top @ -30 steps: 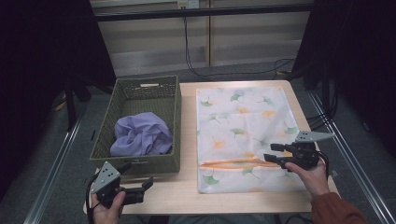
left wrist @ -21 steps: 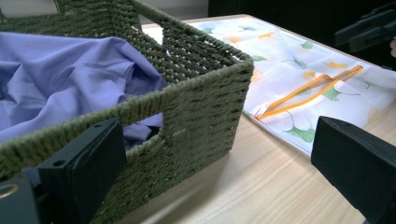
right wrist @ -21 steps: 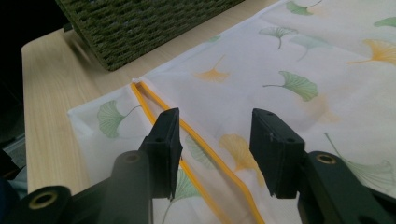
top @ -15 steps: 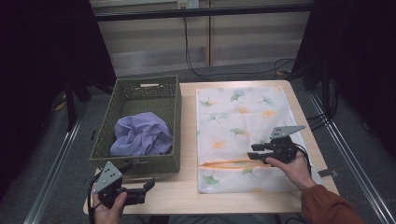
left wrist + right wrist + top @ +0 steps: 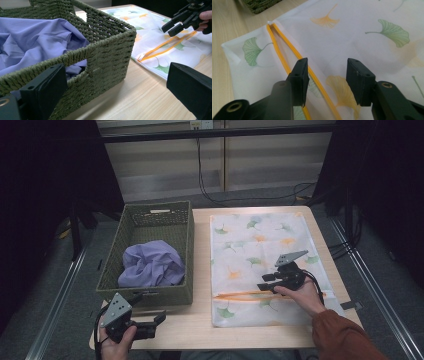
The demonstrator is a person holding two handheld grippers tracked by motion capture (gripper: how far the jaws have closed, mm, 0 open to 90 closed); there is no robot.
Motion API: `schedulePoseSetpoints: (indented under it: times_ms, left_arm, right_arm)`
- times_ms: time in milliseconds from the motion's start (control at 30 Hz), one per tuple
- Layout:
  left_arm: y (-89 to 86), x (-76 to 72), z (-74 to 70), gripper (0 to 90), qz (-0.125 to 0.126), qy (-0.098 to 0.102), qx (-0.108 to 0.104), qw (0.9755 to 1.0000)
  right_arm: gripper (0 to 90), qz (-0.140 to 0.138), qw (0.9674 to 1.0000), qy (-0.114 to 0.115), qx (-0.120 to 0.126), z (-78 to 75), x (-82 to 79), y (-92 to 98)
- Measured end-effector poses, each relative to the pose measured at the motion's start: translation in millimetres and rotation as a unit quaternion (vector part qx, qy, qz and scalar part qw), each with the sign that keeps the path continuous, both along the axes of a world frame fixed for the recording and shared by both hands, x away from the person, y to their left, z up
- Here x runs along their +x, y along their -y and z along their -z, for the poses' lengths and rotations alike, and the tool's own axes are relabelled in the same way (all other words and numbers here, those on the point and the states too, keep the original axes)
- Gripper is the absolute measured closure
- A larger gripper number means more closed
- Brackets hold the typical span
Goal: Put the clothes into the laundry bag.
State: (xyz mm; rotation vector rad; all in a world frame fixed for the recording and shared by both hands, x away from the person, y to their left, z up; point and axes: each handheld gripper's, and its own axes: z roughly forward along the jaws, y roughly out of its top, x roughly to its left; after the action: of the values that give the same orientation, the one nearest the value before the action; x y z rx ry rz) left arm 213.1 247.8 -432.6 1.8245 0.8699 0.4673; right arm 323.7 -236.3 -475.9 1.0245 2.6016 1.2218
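Having slid leftward over the laundry bag point(image 5: 260, 265), right gripper point(image 5: 266, 287) reopening, empty.

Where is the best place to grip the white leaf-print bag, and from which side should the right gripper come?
Probably at the upper lip of the orange zipper opening, which gapes slightly. The bag lies flat on the table, so elsewhere there is little to pinch. The right gripper, jaws open, hovers above that zipper; come down from above with one jaw on each side of the lip.
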Motion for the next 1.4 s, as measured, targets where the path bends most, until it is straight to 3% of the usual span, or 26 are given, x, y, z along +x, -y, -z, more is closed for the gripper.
schedulePoseSetpoints:
  times_ms: [67, 300, 533, 600, 700, 800, 1000, 1133, 1200, 1300, 1400]
  left_arm:
    - [1.4, -1.3, -0.7, 3.2, 0.001, 0.005, 0.005, 1.0000]
    - [2.5, -0.3, -0.2, 3.2, 0.002, 0.004, 0.004, 1.0000]
    - [2.9, 1.6, 1.0, 3.2, 0.009, -0.001, 0.010, 0.9999]
    - [2.1, 2.1, 1.3, 3.1, 0.008, -0.002, 0.009, 0.9999]
    - [2.0, 2.2, 1.5, 3.1, 0.007, -0.002, 0.008, 0.9999]
    - [2.6, 2.8, 1.8, 3.1, 0.011, -0.001, 0.010, 0.9999]
    - [1.9, 4.3, 2.8, 3.6, 0.009, -0.008, 0.010, 0.9999]
    - [1.5, 4.3, 2.7, 3.5, 0.010, -0.006, 0.010, 0.9999]
    - [1.7, 4.5, 2.7, 3.5, 0.009, -0.007, 0.009, 0.9999]
    - [1.6, 5.5, 3.4, 3.6, 0.010, -0.013, 0.007, 0.9998]
    - [1.6, 5.6, 3.4, 3.6, 0.009, -0.012, 0.007, 0.9999]
  right_arm:
    - [51.3, 0.002, 1.0000, -0.005, 0.005, 4.1, 0.8, 4.0]
    - [48.9, -0.003, 0.9997, -0.005, -0.024, 16.3, -1.0, 5.5]
    - [48.4, -0.027, 0.9982, 0.015, -0.052, 22.9, -2.5, -1.8]
    - [49.4, -0.032, 0.9969, 0.031, -0.065, 23.4, -3.7, -2.5]
    - [51.5, -0.040, 0.9959, 0.048, -0.065, 25.2, -5.6, -1.6]
    - [53.0, -0.039, 0.9957, 0.047, -0.070, 24.5, -6.4, -2.7]
    - [63.1, -0.041, 0.9958, 0.050, -0.065, 24.9, -3.8, -1.4]
    - [71.0, -0.027, 0.9967, 0.038, -0.066, 23.4, -0.7, -0.6]
    - [79.4, -0.019, 0.9973, 0.031, -0.063, 23.4, 3.5, 1.8]
    - [79.7, -0.026, 0.9972, 0.032, -0.063, 23.3, 4.9, 2.0]
    - [83.5, -0.015, 0.9980, 0.017, -0.059, 22.9, 7.5, 3.9]
